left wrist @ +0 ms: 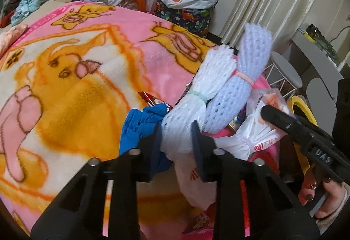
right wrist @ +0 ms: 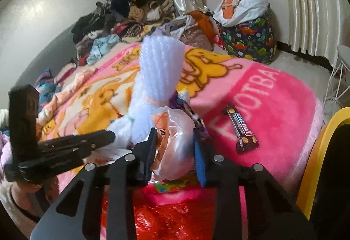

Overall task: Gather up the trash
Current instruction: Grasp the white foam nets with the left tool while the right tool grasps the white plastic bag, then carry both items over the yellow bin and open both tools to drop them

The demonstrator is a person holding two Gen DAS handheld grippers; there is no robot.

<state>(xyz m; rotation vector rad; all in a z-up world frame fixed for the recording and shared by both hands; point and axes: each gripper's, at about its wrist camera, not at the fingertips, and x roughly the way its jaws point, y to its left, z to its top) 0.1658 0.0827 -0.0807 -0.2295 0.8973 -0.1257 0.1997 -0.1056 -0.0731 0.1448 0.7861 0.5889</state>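
step: we grip trash on the pink blanket (left wrist: 65,91) | left gripper (left wrist: 176,137) clamped on white foam netting (left wrist: 186,108) | right gripper (right wrist: 175,143) clamped on plastic bag (right wrist: 172,130) | next: lift both to the yellow-rimmed bin (right wrist: 317,152) | farther: candy bar wrapper (right wrist: 241,130) remains

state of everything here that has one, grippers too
left gripper: shut on the white foam net bundle
white foam net bundle: tied with bands, upright on the blanket
right gripper: shut on the crumpled clear plastic bag
brown chocolate bar wrapper: flat on the pink cartoon blanket, untouched
blue crumpled cloth: lying loose beside the bundle
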